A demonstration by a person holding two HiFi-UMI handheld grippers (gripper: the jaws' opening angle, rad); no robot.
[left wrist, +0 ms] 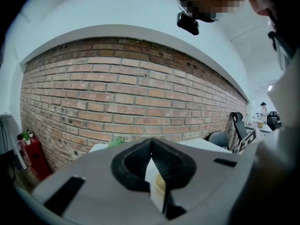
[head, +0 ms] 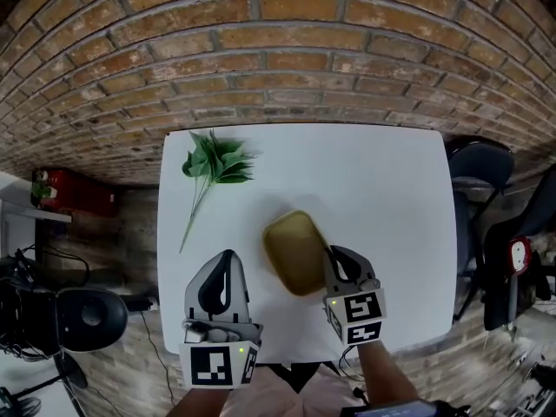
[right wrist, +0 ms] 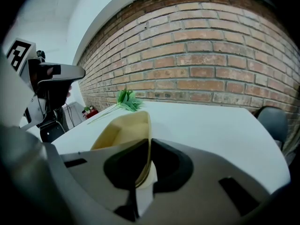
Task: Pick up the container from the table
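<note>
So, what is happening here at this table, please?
A person holds a two-jaw gripper in each hand over a white table. The right gripper is shut on the rim of a tan container, with the thin wall pinched between its jaws. I cannot tell whether the container is off the table or resting on it. The left gripper hangs to the left of it, jaws together and nothing in them. A green leafy sprig lies at the far left of the table, untouched.
</note>
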